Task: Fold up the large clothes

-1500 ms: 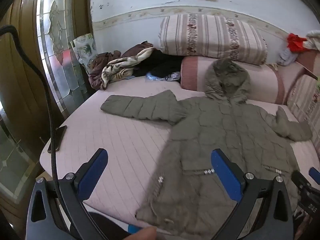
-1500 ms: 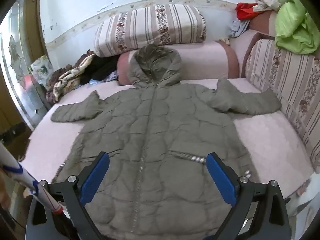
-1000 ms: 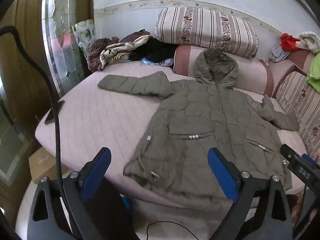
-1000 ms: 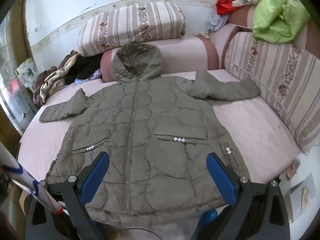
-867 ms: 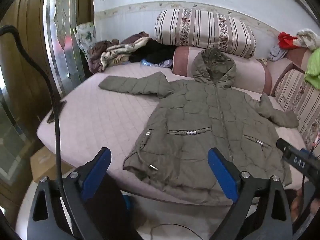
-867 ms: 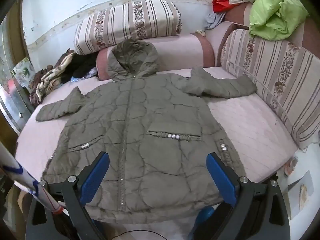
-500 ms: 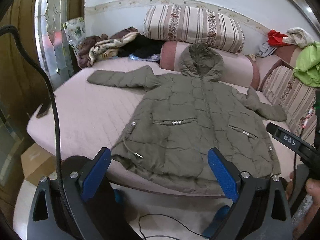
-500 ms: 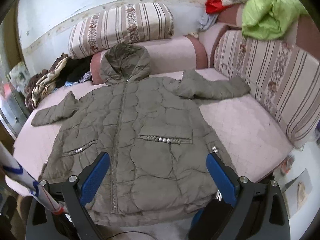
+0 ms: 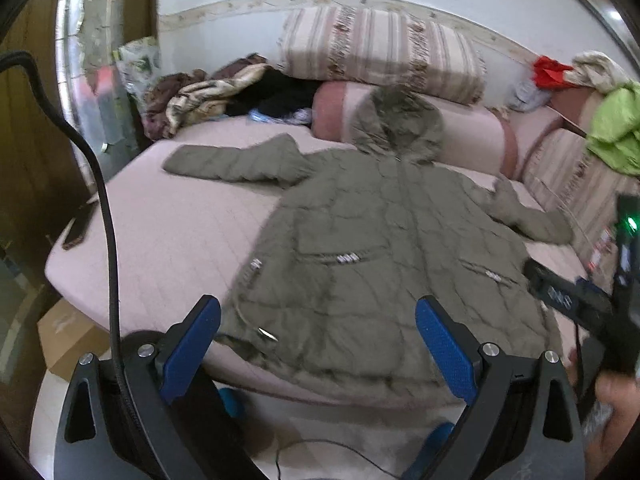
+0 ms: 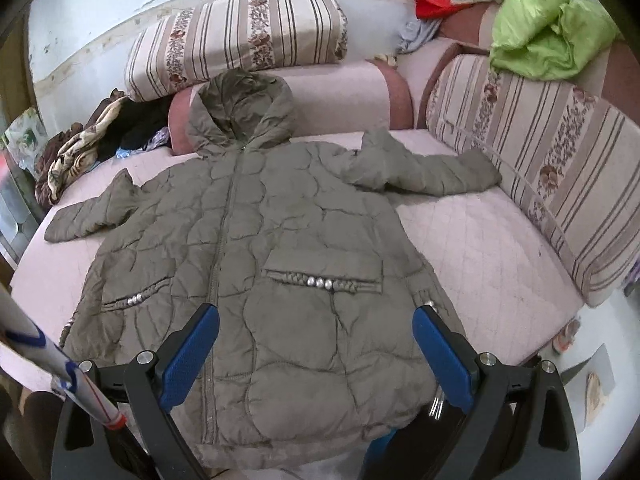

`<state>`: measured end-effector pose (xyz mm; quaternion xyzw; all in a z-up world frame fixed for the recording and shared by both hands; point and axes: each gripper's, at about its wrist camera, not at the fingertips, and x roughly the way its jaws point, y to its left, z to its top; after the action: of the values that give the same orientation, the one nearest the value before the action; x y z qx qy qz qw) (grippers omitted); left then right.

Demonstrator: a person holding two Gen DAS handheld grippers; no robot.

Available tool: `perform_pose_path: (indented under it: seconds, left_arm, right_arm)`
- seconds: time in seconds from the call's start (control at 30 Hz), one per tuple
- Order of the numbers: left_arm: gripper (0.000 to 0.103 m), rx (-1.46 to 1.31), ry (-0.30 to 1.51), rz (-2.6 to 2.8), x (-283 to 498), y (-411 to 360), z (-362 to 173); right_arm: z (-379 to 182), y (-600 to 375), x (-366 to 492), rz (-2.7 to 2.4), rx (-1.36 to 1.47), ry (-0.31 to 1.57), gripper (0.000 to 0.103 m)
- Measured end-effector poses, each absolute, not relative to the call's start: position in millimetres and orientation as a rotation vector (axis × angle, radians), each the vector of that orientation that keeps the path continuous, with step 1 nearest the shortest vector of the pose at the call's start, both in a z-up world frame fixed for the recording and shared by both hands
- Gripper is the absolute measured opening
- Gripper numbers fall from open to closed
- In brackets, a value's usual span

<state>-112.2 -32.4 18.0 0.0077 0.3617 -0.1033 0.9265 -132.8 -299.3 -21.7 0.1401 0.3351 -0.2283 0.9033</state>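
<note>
The coat (image 10: 256,264) lies flat and face up on the bed (image 10: 480,256), zipped, hood at twelve o'clock propped against the pink bolster (image 10: 340,96), hem at six o'clock hanging just over the bed's near edge. Both sleeves are spread: one reaches toward two o'clock, its cuff touching the striped side cushion (image 10: 560,184), the other toward nine o'clock across the bare mattress.

The right hand-held gripper (image 10: 316,348) is released, blue pads wide apart, hovering over the hem and holding nothing. The left hand-held gripper (image 9: 318,340) is just as wide, empty too, off the bed's near edge with the coat's lower corner between its pads (this view is blurred).

No boxes or baskets on the bed. A cardboard box (image 9: 70,338) sits on the floor at eight o'clock in the left view; its contents cannot be made out.

Around it: a striped pillow (image 10: 240,36) on top of the bolster, a heap of clothes (image 10: 100,140) at ten o'clock, a green garment (image 10: 548,36) at one o'clock on the sofa back, a phone (image 9: 78,226) near the bed's left edge. Nothing lies on the coat.
</note>
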Motion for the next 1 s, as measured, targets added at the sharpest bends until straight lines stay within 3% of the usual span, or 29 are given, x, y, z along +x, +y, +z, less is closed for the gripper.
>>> perform_pose_path:
  seconds: [0.4, 1.0]
  left_arm:
    - [0.098, 0.127, 0.578, -0.103, -71.7, -30.6, 28.7]
    - [0.098, 0.165, 0.698, -0.027, -42.6, -18.9, -9.1]
  right_arm:
    - [-23.3, -307.5, -118.9, -0.477, 0.297, 0.693, 0.101]
    - [-43.5, -310.8, -103.7, -0.477, 0.323, 0.828, 0.101]
